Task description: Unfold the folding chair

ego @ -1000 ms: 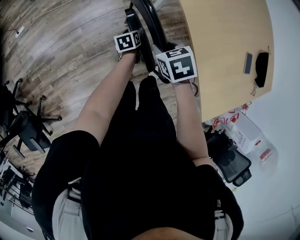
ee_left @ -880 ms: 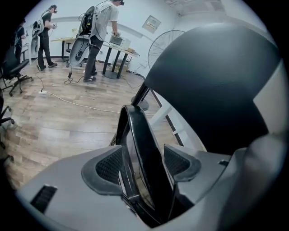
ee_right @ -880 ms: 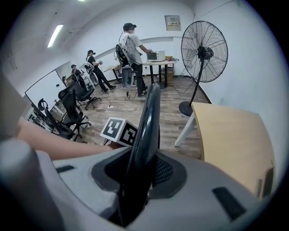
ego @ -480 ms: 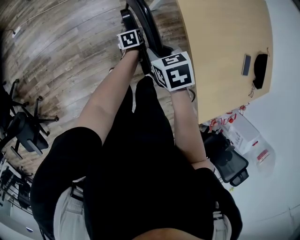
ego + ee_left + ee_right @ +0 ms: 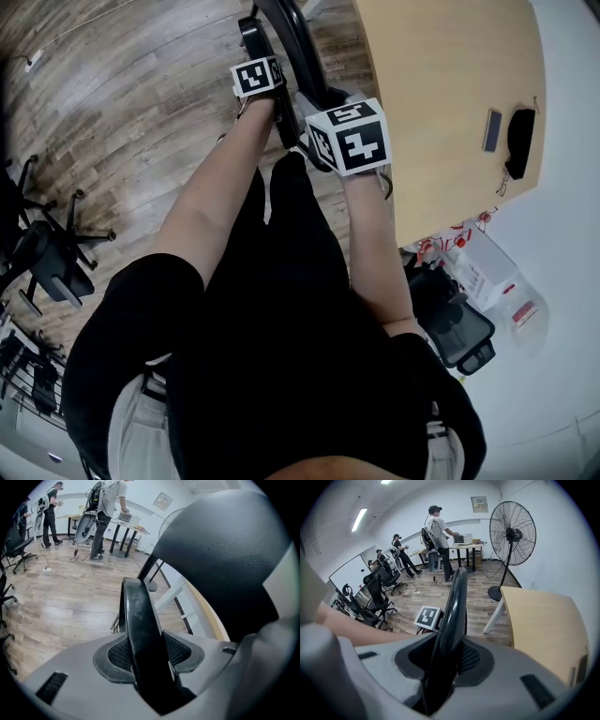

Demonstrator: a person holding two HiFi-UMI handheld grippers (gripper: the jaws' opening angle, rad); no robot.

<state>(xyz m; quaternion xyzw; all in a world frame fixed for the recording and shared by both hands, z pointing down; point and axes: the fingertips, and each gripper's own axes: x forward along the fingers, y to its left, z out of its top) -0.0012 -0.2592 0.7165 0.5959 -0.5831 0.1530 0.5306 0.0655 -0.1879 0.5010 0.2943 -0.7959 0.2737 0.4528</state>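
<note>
Folding chair (image 5: pixel 298 42) seems folded, unfolding all ahead: right hand-held gripper (image 5: pixel 443 660) clamps its frame; left hand-held gripper (image 5: pixel 147 656) has just been closing its jaws onto it

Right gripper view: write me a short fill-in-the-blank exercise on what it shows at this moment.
1. The right gripper is shut on the ___ frame of the folding chair.
2. The standing fan stands on a ___ plank floor.
3. The table beside the chair has a ___ leg.
Missing words: black; wooden; white.
</note>
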